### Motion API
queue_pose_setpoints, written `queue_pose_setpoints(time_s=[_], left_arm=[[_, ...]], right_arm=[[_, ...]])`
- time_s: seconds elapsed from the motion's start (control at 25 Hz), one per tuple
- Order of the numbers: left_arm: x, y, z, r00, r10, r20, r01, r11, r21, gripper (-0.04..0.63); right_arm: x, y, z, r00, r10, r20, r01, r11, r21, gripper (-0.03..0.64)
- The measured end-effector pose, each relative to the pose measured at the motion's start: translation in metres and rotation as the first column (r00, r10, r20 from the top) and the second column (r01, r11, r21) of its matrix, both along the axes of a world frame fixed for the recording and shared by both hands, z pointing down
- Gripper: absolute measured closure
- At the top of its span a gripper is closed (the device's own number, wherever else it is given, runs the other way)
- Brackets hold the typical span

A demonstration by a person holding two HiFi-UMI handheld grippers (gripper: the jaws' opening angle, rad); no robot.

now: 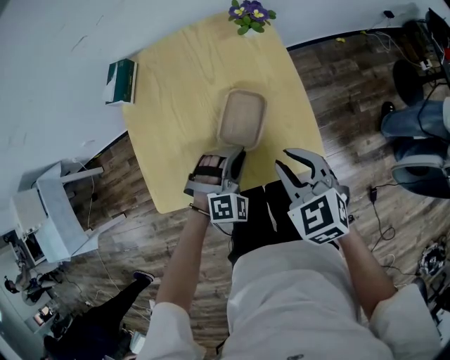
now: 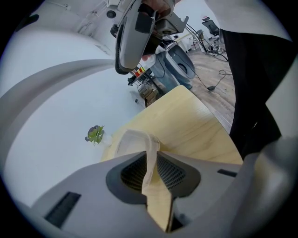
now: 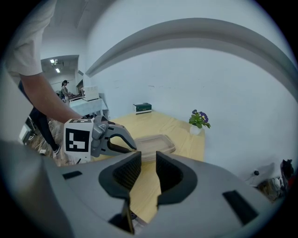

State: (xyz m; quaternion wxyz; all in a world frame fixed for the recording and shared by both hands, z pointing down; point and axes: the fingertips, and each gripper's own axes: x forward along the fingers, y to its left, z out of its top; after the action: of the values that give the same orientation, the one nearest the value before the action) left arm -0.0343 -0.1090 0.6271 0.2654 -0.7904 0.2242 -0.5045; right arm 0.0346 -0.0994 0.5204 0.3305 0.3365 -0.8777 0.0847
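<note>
A shallow beige tray [image 1: 242, 116] lies in the middle of the yellow wooden table [image 1: 183, 91]. My left gripper [image 1: 238, 156] is shut on the tray's near rim; in the left gripper view the thin beige rim [image 2: 150, 153] is pinched between the jaws of the left gripper [image 2: 150, 160]. My right gripper [image 1: 295, 166] hovers over the table's near right corner, open and holding nothing. The right gripper [image 3: 148, 169] points toward the tray [image 3: 156, 143], with the left gripper [image 3: 104, 137] to the tray's left.
A small potted plant [image 1: 251, 14] stands at the table's far edge, and a green box [image 1: 121, 81] at its far left corner. A white stand [image 1: 60, 211] is on the floor at the left. Someone's legs [image 1: 418, 137] and cables are at the right.
</note>
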Motion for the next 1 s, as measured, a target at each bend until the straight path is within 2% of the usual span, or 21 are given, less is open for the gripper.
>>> queue_pose_setpoints(time_s=[0.76, 1.0], left_arm=[[0.004, -0.008, -0.023, 1.0, 0.0, 0.008, -0.001, 0.999, 0.047, 0.549], [0.004, -0.015, -0.031, 1.0, -0.022, -0.005, 0.023, 0.999, 0.047, 0.551]], right_arm=[[0.009, -0.004, -0.022, 0.999, 0.034, 0.016, -0.034, 0.998, 0.052, 0.512], [0.011, -0.009, -0.034, 0.999, 0.039, 0.026, -0.041, 0.996, 0.076, 0.512]])
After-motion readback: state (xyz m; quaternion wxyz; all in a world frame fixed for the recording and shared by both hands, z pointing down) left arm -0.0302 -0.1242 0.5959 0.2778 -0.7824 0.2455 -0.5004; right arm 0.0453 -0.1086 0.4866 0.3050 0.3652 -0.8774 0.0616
